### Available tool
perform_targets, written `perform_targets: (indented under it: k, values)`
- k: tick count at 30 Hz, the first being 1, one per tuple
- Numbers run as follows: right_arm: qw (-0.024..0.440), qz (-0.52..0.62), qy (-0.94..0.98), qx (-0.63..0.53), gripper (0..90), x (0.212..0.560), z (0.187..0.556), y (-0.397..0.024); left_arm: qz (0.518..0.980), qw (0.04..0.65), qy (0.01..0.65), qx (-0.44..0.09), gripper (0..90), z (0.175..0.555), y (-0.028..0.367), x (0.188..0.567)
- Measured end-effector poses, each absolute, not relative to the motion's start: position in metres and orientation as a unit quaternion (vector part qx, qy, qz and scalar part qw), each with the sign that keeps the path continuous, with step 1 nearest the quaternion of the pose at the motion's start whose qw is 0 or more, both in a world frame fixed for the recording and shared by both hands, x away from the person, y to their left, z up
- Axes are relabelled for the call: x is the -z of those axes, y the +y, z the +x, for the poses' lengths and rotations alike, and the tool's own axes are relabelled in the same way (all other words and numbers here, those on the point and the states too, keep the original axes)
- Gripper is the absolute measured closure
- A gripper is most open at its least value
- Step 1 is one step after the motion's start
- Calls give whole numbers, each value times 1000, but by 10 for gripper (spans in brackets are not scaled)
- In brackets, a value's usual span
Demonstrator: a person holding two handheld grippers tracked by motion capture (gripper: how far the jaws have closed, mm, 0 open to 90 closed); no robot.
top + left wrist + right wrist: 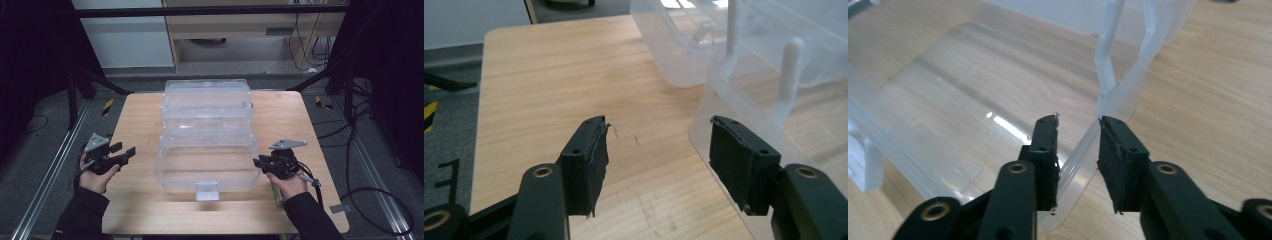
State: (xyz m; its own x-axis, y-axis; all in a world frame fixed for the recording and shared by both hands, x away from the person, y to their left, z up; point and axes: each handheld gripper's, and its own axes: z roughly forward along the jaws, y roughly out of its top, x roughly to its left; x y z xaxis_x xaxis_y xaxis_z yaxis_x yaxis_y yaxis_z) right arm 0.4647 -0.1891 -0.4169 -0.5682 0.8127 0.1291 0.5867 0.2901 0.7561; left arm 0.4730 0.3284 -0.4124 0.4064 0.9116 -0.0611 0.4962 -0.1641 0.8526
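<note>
A clear plastic tiered box (206,134) stands opened out in the middle of the wooden table (280,115), its trays stepped back from the person's side toward the far edge, with a small whitish latch (207,190) on the front wall of the nearest, lowest tray. The left gripper (126,150) sits at the left of the box, held in the person's left hand (95,176) over the bare tabletop, just beside the lowest tray's left wall and apart from it. In the left gripper view its jaws stand wide apart and released, with only bare wood between the pads; the box's rounded corner (724,105) lies beyond and beside the right-hand jaw, close to it, and the white upright arms (789,75) that link the trays rise behind that corner. The right gripper (258,162) is at the right end of the lowest tray, held in the right hand (290,184), with its tips at the tray's right wall. In the right gripper view the thin clear rim (1080,150) of that wall runs up through the gap between the two jaws, one jaw inside the tray and one outside. The pads (1048,150) stand apart and show a gap on either side of the rim, so the wall is straddled, not pinched.
</note>
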Motion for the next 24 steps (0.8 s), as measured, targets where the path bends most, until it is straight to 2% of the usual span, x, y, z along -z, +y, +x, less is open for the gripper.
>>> perform_targets:
  k: [10,20,24]
  values:
    - [155,452,770,-422,574,404,462,-196,713,437,494,-240,357,463,334,430]
    - [200,477,747,-418,357,381,459,-216,722,419,501,-228,341,467,335,445]
    - [197,500,742,-401,273,374,460,-223,724,417,502,-226,339,468,335,446]
